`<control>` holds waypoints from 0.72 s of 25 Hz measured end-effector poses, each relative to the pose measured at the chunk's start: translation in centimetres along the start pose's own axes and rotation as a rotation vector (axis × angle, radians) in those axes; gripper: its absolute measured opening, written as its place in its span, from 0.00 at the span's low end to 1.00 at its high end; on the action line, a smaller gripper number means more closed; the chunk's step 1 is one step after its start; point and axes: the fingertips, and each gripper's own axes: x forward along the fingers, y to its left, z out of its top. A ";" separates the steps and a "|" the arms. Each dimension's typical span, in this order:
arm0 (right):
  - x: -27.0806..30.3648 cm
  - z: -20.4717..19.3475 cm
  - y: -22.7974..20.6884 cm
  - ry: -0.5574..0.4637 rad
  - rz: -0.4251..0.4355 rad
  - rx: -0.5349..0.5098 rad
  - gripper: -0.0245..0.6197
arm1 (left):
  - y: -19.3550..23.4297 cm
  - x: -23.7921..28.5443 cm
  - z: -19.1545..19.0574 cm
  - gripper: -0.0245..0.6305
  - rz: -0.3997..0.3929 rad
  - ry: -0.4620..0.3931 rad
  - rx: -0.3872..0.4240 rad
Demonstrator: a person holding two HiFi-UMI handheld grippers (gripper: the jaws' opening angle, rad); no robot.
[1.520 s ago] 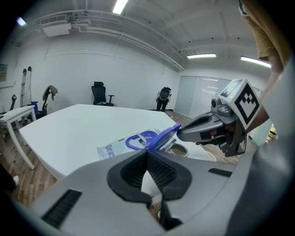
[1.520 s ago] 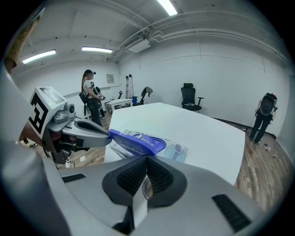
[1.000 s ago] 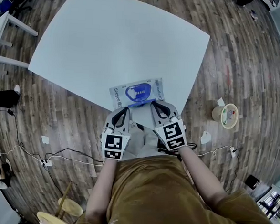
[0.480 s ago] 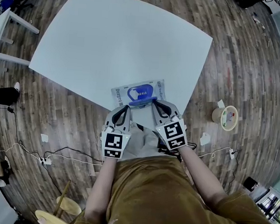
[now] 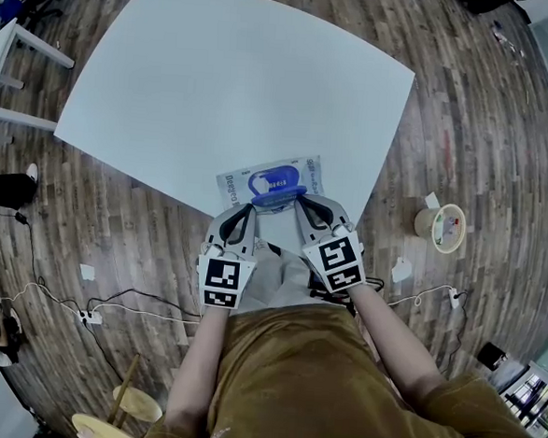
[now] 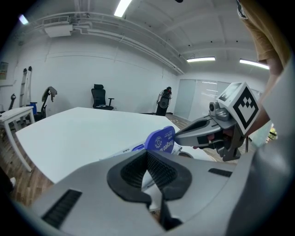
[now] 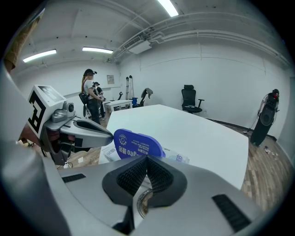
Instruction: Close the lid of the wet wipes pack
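Blue lid (image 7: 136, 144) stands raised on wet wipes pack (image 5: 305, 175), left gripper (image 5: 248, 211) and right gripper (image 5: 300, 204) clenched empty beside it (off-centre push could skid pack).

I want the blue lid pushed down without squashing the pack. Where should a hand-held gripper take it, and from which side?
Probably the free rounded top edge of the lid, coming from the near edge of the table. It stands upright off the wet wipes pack, so that thin rim is exposed, and its base looks hinged to the pack.
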 end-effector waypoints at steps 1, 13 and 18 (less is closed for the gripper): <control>0.0 0.0 0.0 0.000 -0.001 0.000 0.05 | 0.0 0.1 0.0 0.03 -0.001 -0.001 0.000; 0.6 0.2 -0.4 0.007 -0.012 0.011 0.05 | 0.6 0.7 0.2 0.03 -0.021 0.005 -0.003; 1.1 0.4 -0.6 0.008 -0.016 0.016 0.05 | 0.8 1.0 0.1 0.03 -0.031 0.010 -0.008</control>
